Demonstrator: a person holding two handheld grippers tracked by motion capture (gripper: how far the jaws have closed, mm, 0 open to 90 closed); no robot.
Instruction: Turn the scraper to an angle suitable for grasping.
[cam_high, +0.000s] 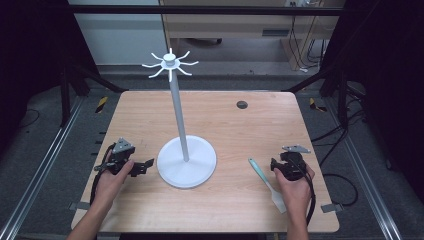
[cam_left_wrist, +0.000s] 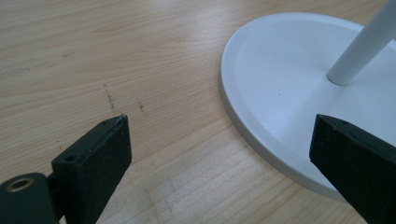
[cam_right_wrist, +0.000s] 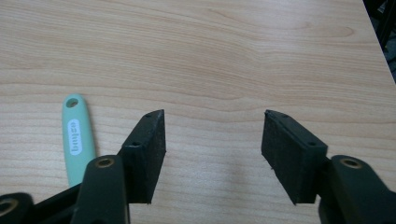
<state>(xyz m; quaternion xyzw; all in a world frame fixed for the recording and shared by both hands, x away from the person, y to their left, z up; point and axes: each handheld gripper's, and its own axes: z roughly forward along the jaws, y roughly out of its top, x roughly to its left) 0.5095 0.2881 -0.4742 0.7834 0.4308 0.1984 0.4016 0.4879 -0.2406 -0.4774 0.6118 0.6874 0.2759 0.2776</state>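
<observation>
We read this as a lab / recording rig, not a home. The light wooden table (cam_high: 150, 115) sits inside a black metal frame (cam_high: 210, 9) w/ diagonal struts, on grey carpet w/ metal floor rails (cam_high: 45, 160) either side. Yellow-black hazard tape (cam_high: 101, 103) marks the floor by the far corners. Loose cables (cam_high: 300, 52) trail under a wooden bench (cam_high: 230, 22) at the back and along the right side. The tabletop has a cable grommet (cam_high: 242, 104), office-desk style.
</observation>
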